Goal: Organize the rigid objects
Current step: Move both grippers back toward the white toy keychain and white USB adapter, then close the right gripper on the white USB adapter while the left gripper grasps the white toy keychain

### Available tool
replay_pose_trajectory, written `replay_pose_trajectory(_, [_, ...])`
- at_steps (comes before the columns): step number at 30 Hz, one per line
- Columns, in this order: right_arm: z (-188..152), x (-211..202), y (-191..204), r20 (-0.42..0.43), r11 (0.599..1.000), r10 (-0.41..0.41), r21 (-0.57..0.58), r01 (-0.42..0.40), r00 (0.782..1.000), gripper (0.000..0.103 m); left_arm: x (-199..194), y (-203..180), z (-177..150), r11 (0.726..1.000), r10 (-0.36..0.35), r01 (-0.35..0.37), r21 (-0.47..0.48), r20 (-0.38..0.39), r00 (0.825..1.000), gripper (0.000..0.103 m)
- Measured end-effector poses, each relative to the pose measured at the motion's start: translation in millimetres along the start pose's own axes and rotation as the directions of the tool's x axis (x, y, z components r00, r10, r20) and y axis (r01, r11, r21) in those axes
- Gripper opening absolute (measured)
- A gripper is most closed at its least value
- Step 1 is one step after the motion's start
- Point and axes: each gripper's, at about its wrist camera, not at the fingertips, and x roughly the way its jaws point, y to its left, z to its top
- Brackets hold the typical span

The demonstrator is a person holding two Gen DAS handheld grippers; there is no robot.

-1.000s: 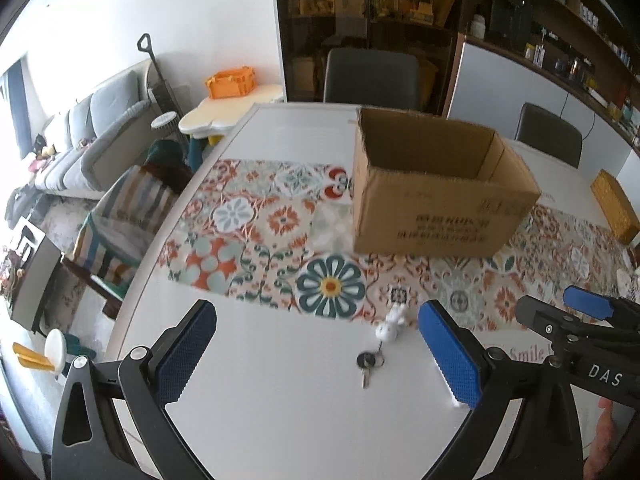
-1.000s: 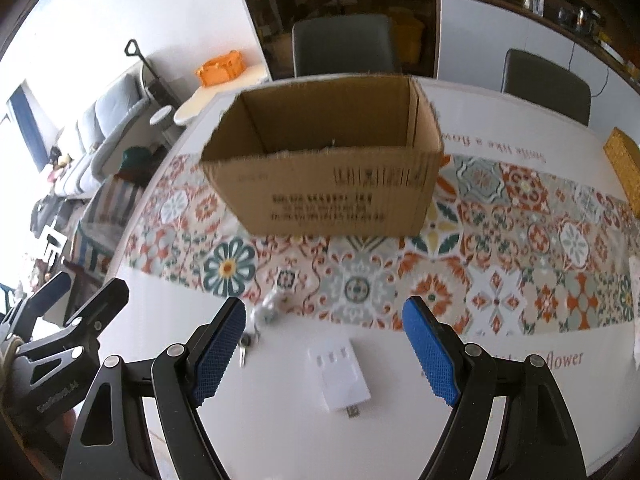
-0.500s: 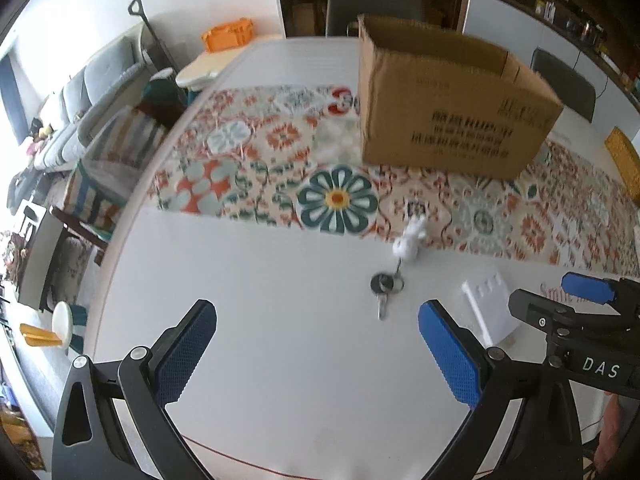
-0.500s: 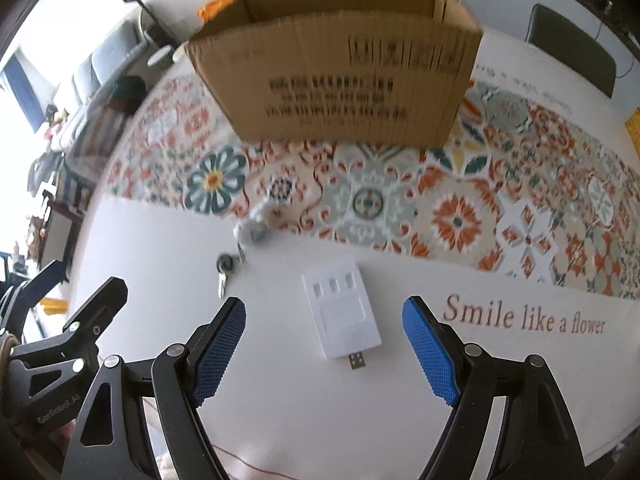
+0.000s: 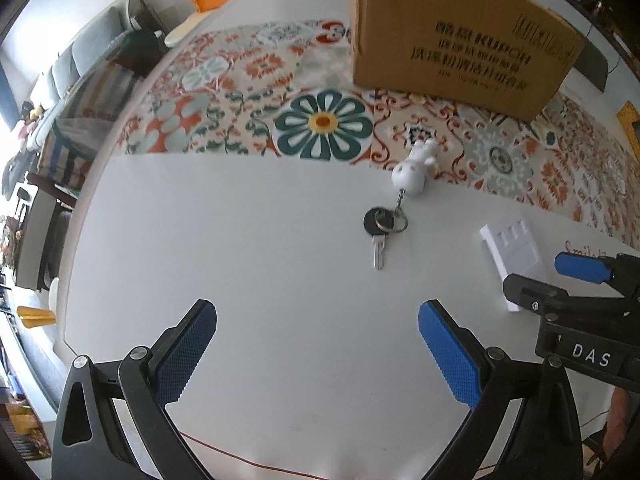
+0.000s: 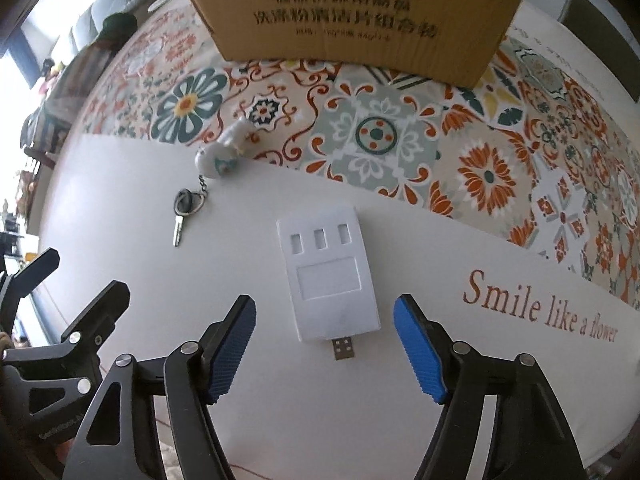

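A cardboard box (image 6: 352, 12) is set at the back of the bench (image 6: 120, 208). Before it, a key (image 6: 179, 229) with its figurine (image 6: 222, 156) is laid left of a USB hub (image 6: 329, 276).

I see blue ribbed pads (image 6: 232, 350) on black gripper frames, a plain white USB hub (image 6: 329, 276), a brown cardboard box (image 6: 352, 8) printed black, and an orange, teal and grey floral-tile runner (image 6: 400, 144).

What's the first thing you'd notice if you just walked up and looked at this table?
Probably the big cardboard box standing at the far side on the bright flowery table runner. Nearer, on the plain white tabletop, lie a white USB hub and, to its left, a key chained to a little white figurine. The open left gripper and right gripper hover just before them.
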Motion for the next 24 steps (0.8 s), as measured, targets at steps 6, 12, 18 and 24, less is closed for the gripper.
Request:
replay_pose_trajectory(6, [5, 16, 3, -0.028, 0.999, -0.012, -0.032, 0.011, 1.0, 0.067, 10, -3, 1, 1.0, 0.007, -0.007, 0.002, -0.024, 1.0, 0.103])
replay_pose_trajectory(12, [11, 30, 9, -0.043, 0.998, -0.035, -0.055, 0.032, 0.998, 0.06, 14, -5, 5, 1.0, 0.015, -0.015, 0.01, -0.028, 0.999, 0.103])
replay_pose_trajectory(18, [14, 35, 16, -0.025, 0.995, -0.068, -0.074, 0.065, 0.997, 0.05, 17, -9, 9, 1.0, 0.013, -0.012, 0.025, -0.027, 1.0, 0.103])
replay_pose_trajectory(24, [9, 30, 10, -0.01, 0.997, -0.053, -0.058, 0.053, 0.999, 0.049, 16, -12, 13, 0.999, 0.001, -0.001, 0.043, -0.016, 1.0, 0.103])
